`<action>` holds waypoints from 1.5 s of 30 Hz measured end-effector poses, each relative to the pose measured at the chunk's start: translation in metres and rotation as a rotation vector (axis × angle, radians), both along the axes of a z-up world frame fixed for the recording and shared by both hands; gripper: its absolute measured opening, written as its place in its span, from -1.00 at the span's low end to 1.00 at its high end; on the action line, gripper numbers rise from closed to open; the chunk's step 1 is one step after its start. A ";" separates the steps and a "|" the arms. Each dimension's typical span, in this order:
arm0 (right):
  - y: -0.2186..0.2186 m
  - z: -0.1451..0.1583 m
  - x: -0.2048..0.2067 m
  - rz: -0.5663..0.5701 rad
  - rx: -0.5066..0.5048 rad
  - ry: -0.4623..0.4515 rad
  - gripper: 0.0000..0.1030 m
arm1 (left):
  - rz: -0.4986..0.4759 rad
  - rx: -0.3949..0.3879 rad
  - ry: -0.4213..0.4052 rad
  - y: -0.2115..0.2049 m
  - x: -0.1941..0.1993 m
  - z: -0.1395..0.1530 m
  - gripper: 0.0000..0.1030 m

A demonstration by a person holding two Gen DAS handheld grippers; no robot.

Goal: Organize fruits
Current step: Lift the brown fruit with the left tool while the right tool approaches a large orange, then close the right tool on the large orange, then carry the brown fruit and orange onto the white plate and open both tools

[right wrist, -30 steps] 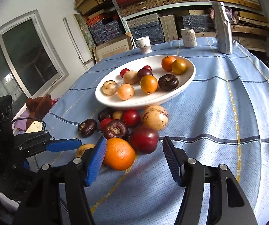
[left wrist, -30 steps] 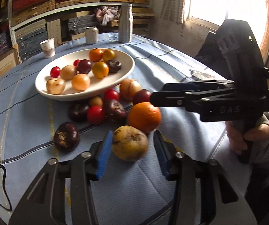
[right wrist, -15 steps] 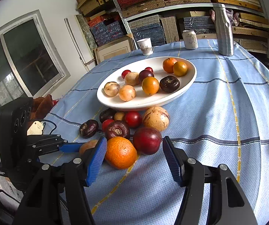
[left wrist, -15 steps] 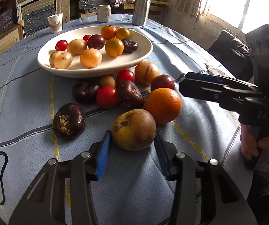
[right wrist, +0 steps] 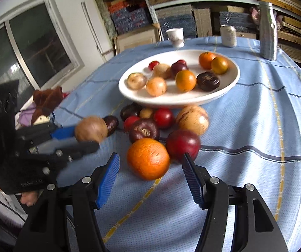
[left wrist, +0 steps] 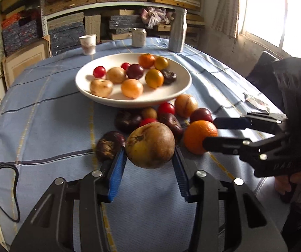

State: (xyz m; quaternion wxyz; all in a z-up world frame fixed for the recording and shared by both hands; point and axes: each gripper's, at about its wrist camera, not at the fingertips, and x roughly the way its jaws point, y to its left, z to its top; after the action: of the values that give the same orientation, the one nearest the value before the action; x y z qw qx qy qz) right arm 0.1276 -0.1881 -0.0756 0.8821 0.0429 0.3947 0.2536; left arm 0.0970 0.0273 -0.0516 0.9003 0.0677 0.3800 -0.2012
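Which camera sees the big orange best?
The right wrist view. The orange sits close and whole there, between the open right gripper's fingers. In the left wrist view the orange is farther off, and the right gripper's fingers cover part of it.

I see strong daylight from the window, blown out at upper right of the left view. Fisheye bends the edges; the fruits look motion-blurred.
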 end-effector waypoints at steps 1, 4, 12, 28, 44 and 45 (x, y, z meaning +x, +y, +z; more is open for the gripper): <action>0.002 0.000 -0.001 0.002 -0.006 -0.001 0.21 | 0.008 -0.003 0.003 0.002 0.001 0.000 -0.15; 0.011 -0.001 -0.001 0.020 -0.035 0.001 0.21 | 0.009 -0.002 0.018 0.003 0.004 -0.001 -0.15; 0.022 -0.005 0.012 0.054 -0.026 0.035 -0.07 | 0.003 0.001 0.036 0.001 0.006 -0.006 -0.15; -0.044 0.043 -0.001 -0.075 0.145 -0.103 -0.08 | 0.079 0.084 -0.116 -0.004 0.017 0.045 -0.15; -0.064 0.113 0.047 -0.151 0.109 -0.252 -0.08 | 0.267 0.088 -0.222 -0.012 0.091 0.082 -0.15; -0.061 0.112 0.053 -0.148 0.105 -0.246 -0.08 | 0.272 0.087 -0.220 -0.011 0.096 0.082 -0.15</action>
State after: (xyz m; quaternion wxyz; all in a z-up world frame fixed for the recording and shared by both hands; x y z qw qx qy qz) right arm 0.1807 -0.2492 0.0366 0.9366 0.0865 0.2655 0.2117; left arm 0.1925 0.0162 0.0301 0.9516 0.0764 0.2932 -0.0522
